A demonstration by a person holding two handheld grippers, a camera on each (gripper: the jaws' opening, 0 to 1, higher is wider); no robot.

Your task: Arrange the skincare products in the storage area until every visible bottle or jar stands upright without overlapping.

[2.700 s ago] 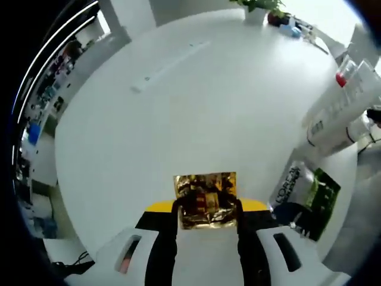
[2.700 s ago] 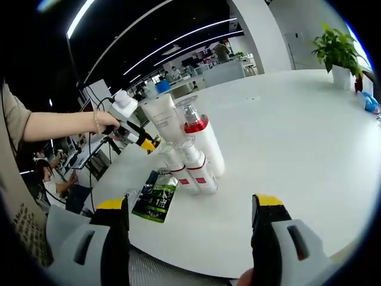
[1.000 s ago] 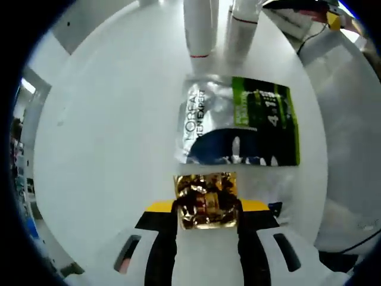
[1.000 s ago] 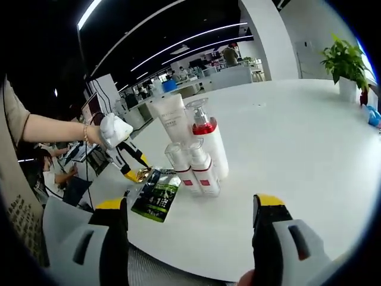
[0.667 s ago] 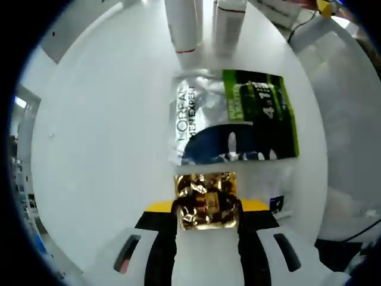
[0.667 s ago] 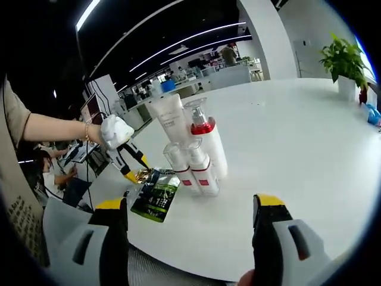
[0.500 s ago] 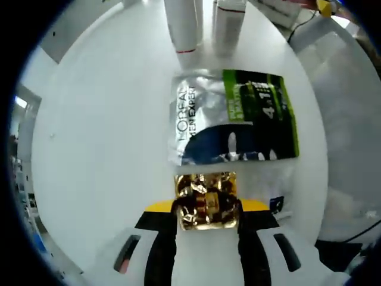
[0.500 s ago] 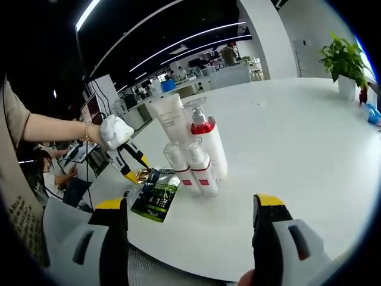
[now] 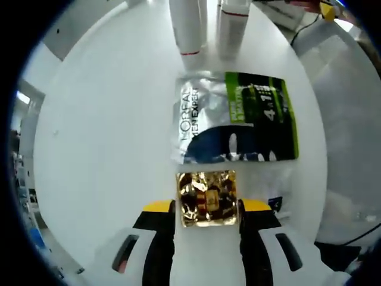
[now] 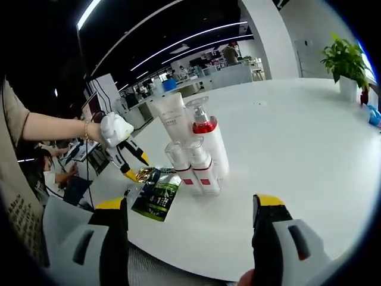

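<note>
Two yellow-tipped jaws of the left hand-held gripper [image 9: 207, 210] are flanking the gold sachet [image 9: 208, 198] lying on the white bench [image 9: 101, 137] just beside the green sachet [image 9: 238, 126], seemingly loosened off it, though I cannot tell for certain; light, crinkly and slippery, it likely wants an edge pinch, while the right hand-held gripper [image 10: 187, 223] is hanging wide open, empty.

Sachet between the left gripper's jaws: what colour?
Shiny gold foil sachet, crinkled, with dark reflections. Clearest in the left gripper view.

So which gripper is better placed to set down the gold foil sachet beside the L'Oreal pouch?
Left. The left gripper has the gold foil sachet between its jaws, low over the table just short of the L'Oreal pouch. The right gripper is open, empty and farther off.
</note>
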